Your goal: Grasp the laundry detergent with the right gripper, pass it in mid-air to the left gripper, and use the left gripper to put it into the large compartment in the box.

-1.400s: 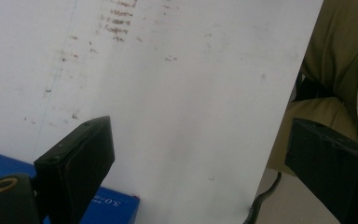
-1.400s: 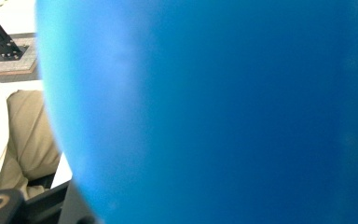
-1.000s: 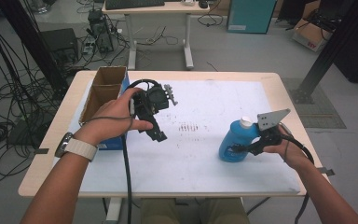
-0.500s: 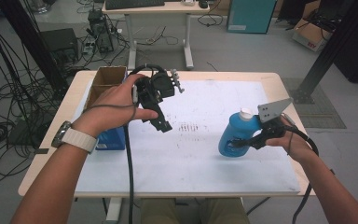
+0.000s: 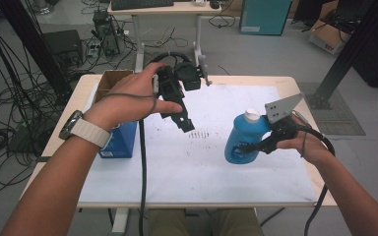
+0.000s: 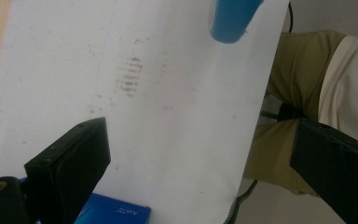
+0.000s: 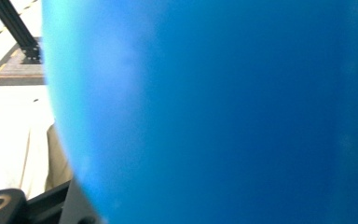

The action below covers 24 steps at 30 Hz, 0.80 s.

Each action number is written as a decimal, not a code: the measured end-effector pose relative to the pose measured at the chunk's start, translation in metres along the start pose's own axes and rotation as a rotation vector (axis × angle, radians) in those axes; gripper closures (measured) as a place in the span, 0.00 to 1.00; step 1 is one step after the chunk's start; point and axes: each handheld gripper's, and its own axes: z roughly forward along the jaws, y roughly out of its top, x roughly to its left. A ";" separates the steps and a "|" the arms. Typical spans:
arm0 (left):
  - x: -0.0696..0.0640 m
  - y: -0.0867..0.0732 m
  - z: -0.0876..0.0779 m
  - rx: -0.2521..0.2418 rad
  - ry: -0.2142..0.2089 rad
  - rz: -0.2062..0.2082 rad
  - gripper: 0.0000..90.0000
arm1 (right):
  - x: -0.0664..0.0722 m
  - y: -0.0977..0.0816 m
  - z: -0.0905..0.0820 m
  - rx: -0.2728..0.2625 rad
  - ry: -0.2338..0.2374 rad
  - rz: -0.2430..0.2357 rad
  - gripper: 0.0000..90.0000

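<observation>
The left gripper (image 5: 177, 105) has lifted higher off the table (image 5: 256, 83), jaws apart and empty; the right gripper (image 5: 256, 146) stays clamped on the blue detergent bottle (image 5: 241, 140), likely readying a two-handed move.

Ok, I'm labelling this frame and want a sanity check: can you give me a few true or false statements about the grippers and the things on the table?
1. The right gripper is shut on the blue bottle. True.
2. The bottle has a red cap. False: it is white.
3. The left gripper holds the blue box. False: its jaws are open and empty, raised above the table.
4. A cardboard box sits at the table's far left corner. True.
</observation>
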 end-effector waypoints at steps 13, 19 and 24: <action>-0.005 0.019 0.000 0.039 -0.038 0.041 0.06 | -0.001 0.029 0.021 0.040 0.049 -0.019 0.49; -0.008 0.024 0.001 0.019 -0.035 0.057 0.06 | -0.002 0.035 0.028 0.051 0.062 -0.029 0.49; -0.010 0.026 0.003 0.012 -0.042 0.075 0.06 | -0.003 0.039 0.031 0.051 0.067 -0.029 0.49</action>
